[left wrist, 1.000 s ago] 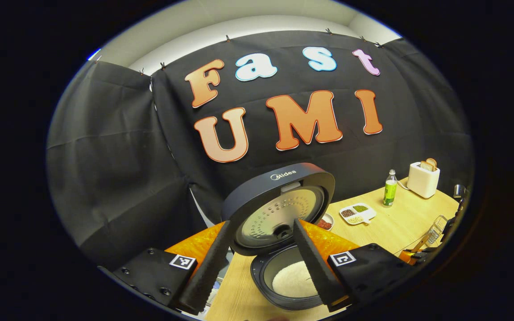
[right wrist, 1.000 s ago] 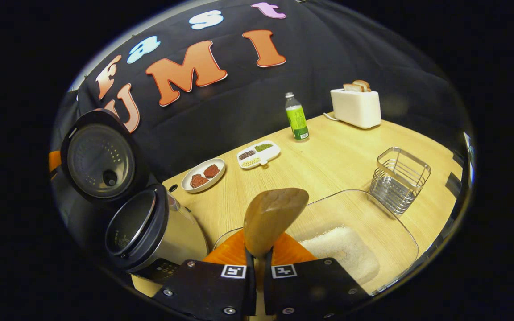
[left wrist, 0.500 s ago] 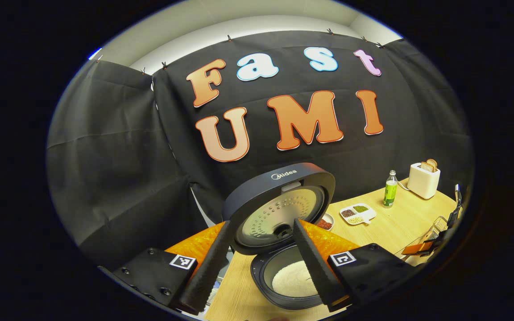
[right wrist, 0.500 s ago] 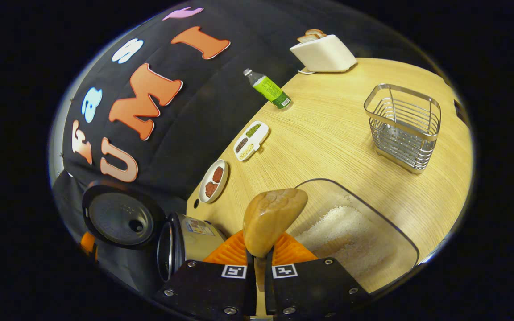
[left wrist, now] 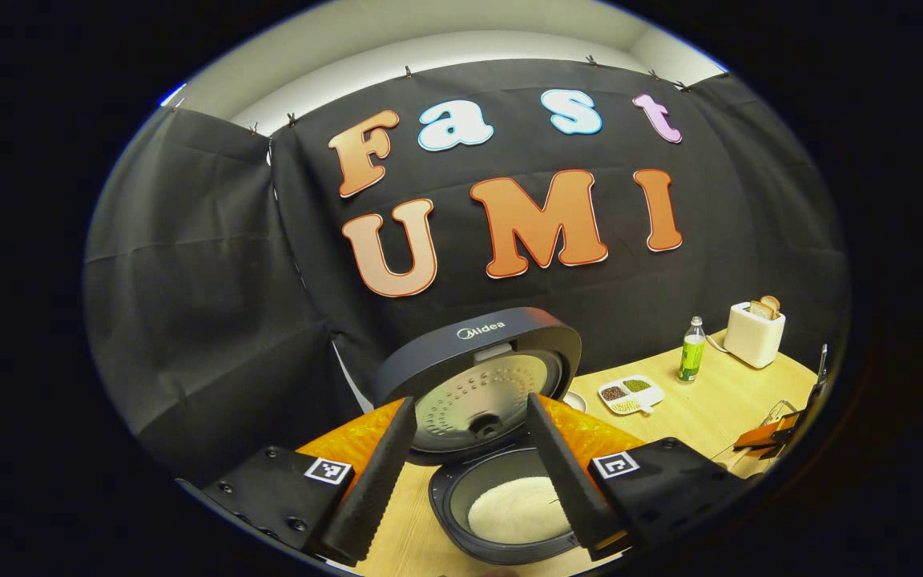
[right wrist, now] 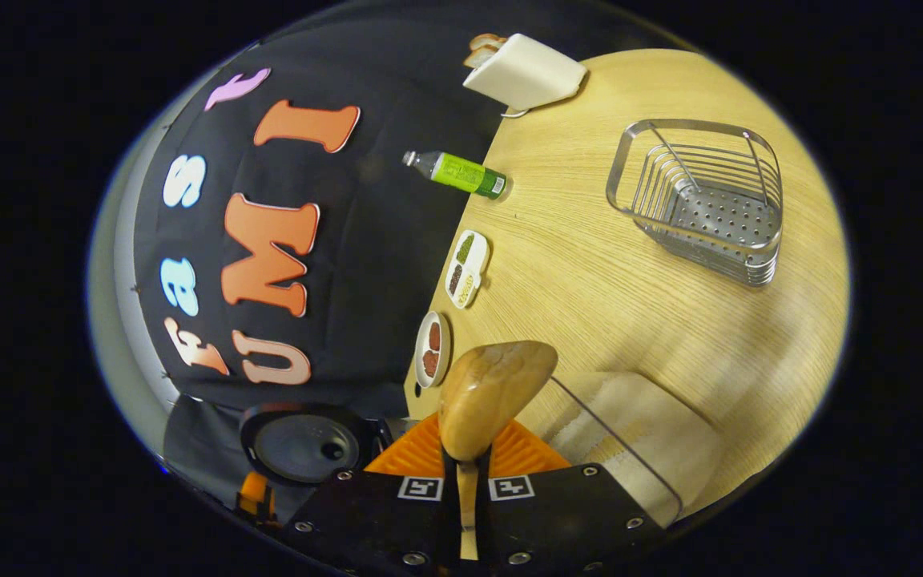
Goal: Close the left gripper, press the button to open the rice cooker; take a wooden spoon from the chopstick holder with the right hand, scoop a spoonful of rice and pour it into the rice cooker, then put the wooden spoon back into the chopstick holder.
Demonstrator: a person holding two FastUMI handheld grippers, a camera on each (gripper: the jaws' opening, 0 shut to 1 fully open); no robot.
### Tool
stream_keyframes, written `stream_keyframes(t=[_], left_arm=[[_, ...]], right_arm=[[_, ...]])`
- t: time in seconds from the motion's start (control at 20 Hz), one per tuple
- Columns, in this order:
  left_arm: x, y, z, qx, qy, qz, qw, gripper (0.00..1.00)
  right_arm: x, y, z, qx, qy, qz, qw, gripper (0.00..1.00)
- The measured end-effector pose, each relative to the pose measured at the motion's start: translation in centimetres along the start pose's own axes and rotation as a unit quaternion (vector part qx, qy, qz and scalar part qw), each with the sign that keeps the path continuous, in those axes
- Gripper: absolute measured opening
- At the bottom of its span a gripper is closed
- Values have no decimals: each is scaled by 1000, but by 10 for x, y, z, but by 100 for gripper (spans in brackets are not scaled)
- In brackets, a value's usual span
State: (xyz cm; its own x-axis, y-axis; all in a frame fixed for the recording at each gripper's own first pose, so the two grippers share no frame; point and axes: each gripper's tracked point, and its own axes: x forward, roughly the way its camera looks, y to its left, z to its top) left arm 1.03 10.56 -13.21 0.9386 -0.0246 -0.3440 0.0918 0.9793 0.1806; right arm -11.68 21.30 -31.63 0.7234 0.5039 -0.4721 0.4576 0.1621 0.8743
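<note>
The rice cooker (left wrist: 501, 513) stands open under my left gripper (left wrist: 469, 481), its lid (left wrist: 477, 377) upright and white rice in the pot. The left gripper's fingers (left wrist: 373, 489) are spread apart with nothing between them. My right gripper (right wrist: 468, 473) is shut on the handle of the wooden spoon (right wrist: 493, 393), whose bowl points forward over the table. The wire chopstick holder (right wrist: 706, 200) stands beyond it with nothing in it. Beside the spoon sits the clear rice container (right wrist: 630, 433), blurred. The cooker's lid (right wrist: 301, 441) shows low on the left. The right gripper (left wrist: 774, 437) also shows at the far right edge.
On the wooden table (right wrist: 590, 264) stand a white toaster (right wrist: 521, 76) with bread, a green bottle (right wrist: 457, 172), a divided dish (right wrist: 467, 268) of beans and a small plate (right wrist: 432, 349) with red pieces. Black cloth walls close the back and left.
The right gripper has rolled further with the spoon, so the scene turns in its view, and it looks down into the holder. The left gripper has shifted slightly and stays open.
</note>
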Motion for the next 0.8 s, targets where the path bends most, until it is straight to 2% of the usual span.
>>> stream_keyframes(t=[0.2,0.4,0.65,0.7,0.75,0.8], left_arm=[[0,0,4,-1,-7,8,1000,93],[-3,7,10,-26,-12,25,999,94],[-13,28,9,-37,-18,53,998,94],[-15,33,8,-37,-18,62,997,87],[-18,40,6,-36,-18,73,996,91],[-21,46,2,-35,-15,83,996,91]], right_arm=[[-14,49,28,77,-10,74,994,6],[-21,103,34,101,9,126,987,6],[-9,173,17,85,55,170,980,6],[-4,183,12,76,65,172,980,6],[2,189,6,66,76,171,980,6],[7,198,-2,53,86,171,980,6]])
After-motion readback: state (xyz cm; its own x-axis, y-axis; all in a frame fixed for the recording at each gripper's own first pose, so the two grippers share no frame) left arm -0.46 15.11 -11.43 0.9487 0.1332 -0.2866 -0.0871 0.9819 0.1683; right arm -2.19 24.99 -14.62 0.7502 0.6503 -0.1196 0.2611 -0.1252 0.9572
